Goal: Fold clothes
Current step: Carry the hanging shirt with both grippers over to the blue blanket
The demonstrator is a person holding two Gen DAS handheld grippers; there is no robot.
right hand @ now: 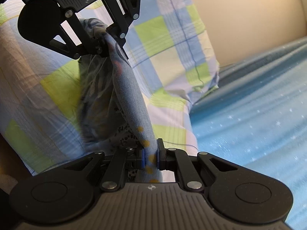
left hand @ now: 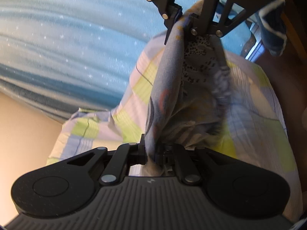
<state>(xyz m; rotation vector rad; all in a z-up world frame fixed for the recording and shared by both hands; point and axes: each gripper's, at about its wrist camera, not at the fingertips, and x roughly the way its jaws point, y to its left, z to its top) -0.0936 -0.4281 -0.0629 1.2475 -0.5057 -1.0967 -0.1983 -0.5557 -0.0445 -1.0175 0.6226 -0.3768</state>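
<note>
No container anywhere in either view

Left gripper (left hand: 151,154) clenched on one end of a blue printed garment (left hand: 167,88), fingers (left hand: 142,151) pinching the cloth tight. Right gripper (right hand: 150,158) clamped on the other end, blue-padded fingers (right hand: 142,158) closed against fabric dotted with orange. Garment strung in the air between the two, twisted into a rope along one edge, bagging loose beneath, with a black-speckled inner patch showing

Directly behind: a plaid pillow (left hand: 96,128) in green, blue and white checks, lying on a blue star-speckled bedsheet (left hand: 67,38). Beige wall (right hand: 239,15) beyond the pillow

Only in the left wrist view: a dark blue cloth with white trim (left hand: 272,25) hanging at the upper right, by a brown wooden surface (left hand: 287,88)
</note>
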